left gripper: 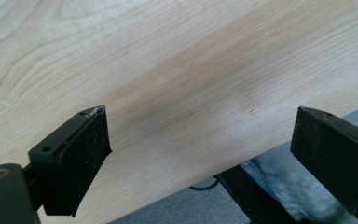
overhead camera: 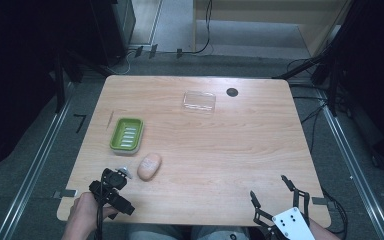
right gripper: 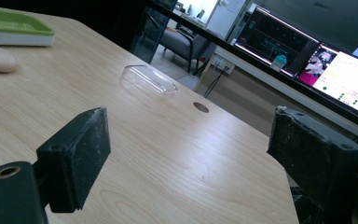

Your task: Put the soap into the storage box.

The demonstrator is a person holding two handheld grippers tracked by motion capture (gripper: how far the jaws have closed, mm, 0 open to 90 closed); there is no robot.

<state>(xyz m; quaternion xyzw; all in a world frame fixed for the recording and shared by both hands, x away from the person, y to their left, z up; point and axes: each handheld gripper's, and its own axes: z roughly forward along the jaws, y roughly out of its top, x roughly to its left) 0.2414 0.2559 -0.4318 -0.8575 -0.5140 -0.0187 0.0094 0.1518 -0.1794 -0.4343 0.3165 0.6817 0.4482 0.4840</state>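
Pale woodgrain tabletop carries a green ribbed soap dish, nothing in it, left of centre; a clear plastic lid lies upper middle. Smooth oval peach soap sits just below the dish, near the spread left tongs; right tongs spread, lower right

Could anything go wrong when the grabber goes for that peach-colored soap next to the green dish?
Maybe. The soap is rounded and smooth, so it might slip or squirt out when the open left gripper squeezes it. The soap lies right beside the green soap dish, so a clumsy reach could bump the dish. The clear lid is hard to see against the table, so a gripper might knock it.
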